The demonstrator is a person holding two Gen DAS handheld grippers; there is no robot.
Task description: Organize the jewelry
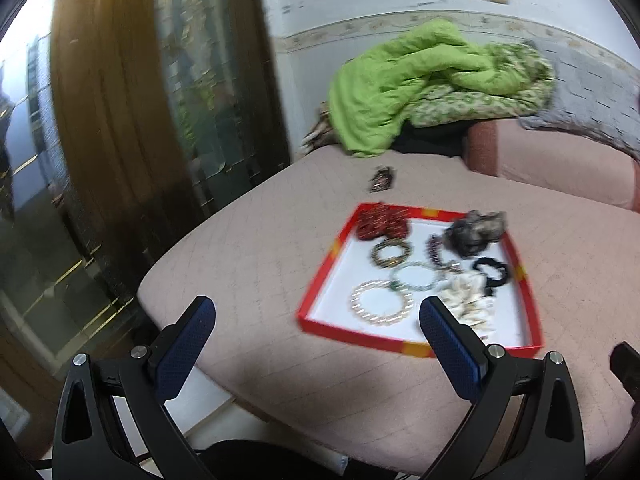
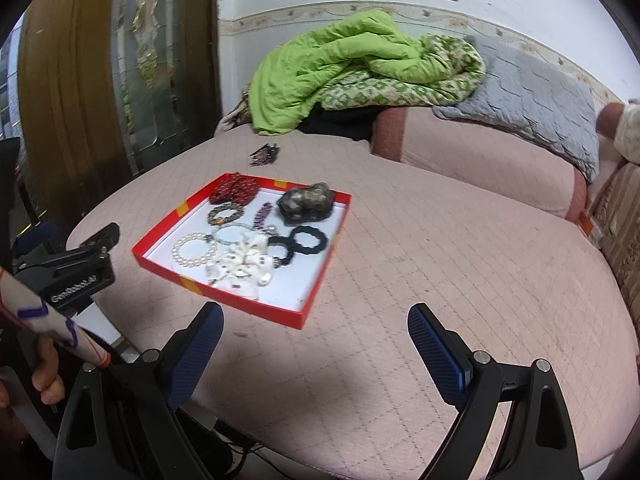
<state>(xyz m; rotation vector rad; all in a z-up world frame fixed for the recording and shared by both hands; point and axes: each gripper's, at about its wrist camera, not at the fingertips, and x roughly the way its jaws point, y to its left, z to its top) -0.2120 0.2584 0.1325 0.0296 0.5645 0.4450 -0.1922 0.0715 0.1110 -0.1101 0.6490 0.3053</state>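
Note:
A red-rimmed tray (image 1: 320, 280) (image 2: 308, 312) with a white floor lies on the pink quilted bed. In it lie a pearl bracelet (image 1: 382, 304) (image 2: 192, 250), a pale green bead bracelet (image 1: 416, 276), a dark beaded bracelet (image 2: 225, 214), red bead bracelets (image 1: 380, 220) (image 2: 234, 190), black scrunchies (image 2: 302, 240), a white shell piece (image 2: 244, 268) and a grey-brown scrunchie (image 2: 306, 202). A small dark piece (image 1: 382, 179) (image 2: 265, 154) lies on the bed beyond the tray. My left gripper (image 1: 316, 320) is open and empty, short of the tray. My right gripper (image 2: 314, 328) is open and empty, near the tray's front corner.
A green quilt (image 2: 340, 68) and a grey pillow (image 2: 532, 108) are heaped at the back of the bed (image 2: 440, 260). A wooden door and glass panel (image 2: 100, 80) stand at the left. The bed edge drops off at the left and front. The left gripper's body (image 2: 76, 276) shows at the left.

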